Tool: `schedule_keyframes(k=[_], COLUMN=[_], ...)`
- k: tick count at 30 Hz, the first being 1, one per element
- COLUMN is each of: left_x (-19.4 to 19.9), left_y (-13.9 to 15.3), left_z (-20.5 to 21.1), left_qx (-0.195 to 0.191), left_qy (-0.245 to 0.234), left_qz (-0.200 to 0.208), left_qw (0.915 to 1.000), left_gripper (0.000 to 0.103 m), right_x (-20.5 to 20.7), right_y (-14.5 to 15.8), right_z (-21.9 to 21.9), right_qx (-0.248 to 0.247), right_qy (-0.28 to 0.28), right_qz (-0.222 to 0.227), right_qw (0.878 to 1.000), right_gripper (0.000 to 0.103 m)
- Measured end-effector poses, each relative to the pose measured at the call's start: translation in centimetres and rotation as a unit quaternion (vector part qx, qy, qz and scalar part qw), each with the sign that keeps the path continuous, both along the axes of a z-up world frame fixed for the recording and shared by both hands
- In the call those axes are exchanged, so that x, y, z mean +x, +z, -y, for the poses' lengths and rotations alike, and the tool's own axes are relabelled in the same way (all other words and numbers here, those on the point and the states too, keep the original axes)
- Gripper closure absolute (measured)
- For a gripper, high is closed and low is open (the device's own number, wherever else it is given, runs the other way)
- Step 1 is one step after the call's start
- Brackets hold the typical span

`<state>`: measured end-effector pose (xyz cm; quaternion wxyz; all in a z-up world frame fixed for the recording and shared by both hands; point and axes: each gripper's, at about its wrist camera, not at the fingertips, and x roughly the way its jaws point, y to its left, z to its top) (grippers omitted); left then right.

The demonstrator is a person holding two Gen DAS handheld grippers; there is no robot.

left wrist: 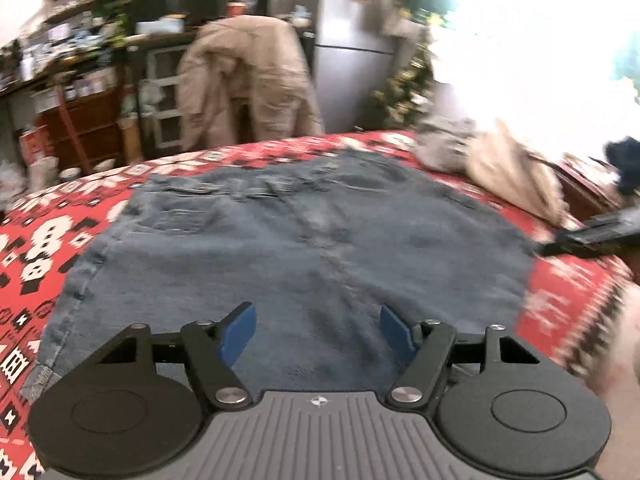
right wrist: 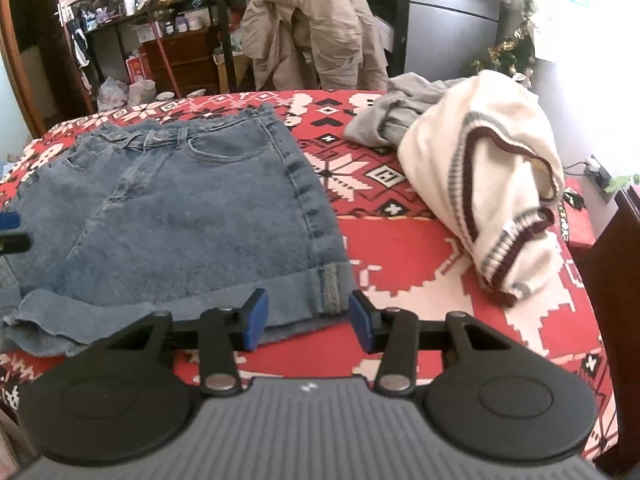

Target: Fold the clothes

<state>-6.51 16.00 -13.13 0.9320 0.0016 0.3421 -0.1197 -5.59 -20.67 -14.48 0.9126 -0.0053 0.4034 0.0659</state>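
A pair of blue denim shorts (left wrist: 300, 248) (right wrist: 180, 216) lies flat on a table under a red patterned cloth (right wrist: 400, 240), waistband at the far side. My left gripper (left wrist: 318, 330) hovers open over the near half of the shorts, with nothing between its blue pads. Open as well, my right gripper (right wrist: 309, 320) sits at the near hem by the right leg's rolled cuff (right wrist: 332, 292); the fabric lies flat below it, ungripped. In the left wrist view the right gripper (left wrist: 600, 232) shows blurred at the shorts' right edge.
A cream sweater with dark red trim (right wrist: 492, 184) and a grey garment (right wrist: 384, 120) lie heaped at the table's right. Behind the table a beige jacket (right wrist: 320, 28) hangs over a chair, with cluttered shelves (right wrist: 172, 28) and a fridge (right wrist: 448, 20).
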Motion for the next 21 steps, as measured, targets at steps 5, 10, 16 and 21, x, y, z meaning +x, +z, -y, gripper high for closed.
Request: schedule_keyframes(k=[5, 10, 16, 21], left_x=[-1.9, -2.1, -2.0, -1.7], left_y=[0.6, -0.3, -1.0, -1.6], left_z=[2.9, 4.7, 6.0, 6.3], left_qx=[0.032, 0.047, 0.072, 0.091], left_qy=[-0.052, -0.09, -0.096, -0.087], left_qz=[-0.018, -0.042, -0.046, -0.045], left_qw=[0.9979, 0.994, 0.9916, 0.991], left_gripper=[0.043, 0.066, 0.066, 0.067], right_x=[-0.8, -1.3, -0.9, 0.8], right_y=[-0.2, -0.5, -1.2, -2.2], right_z=[0.9, 1.3, 1.7, 1.3], right_qx=[0.005, -0.015, -0.043, -0.056], right_qy=[-0.004, 0.0, 0.007, 0.018], right_qz=[0.001, -0.008, -0.016, -0.018], right_qw=[1.0, 1.0, 0.999, 0.998], right_gripper=[0.056, 0.076, 0.085, 0.085])
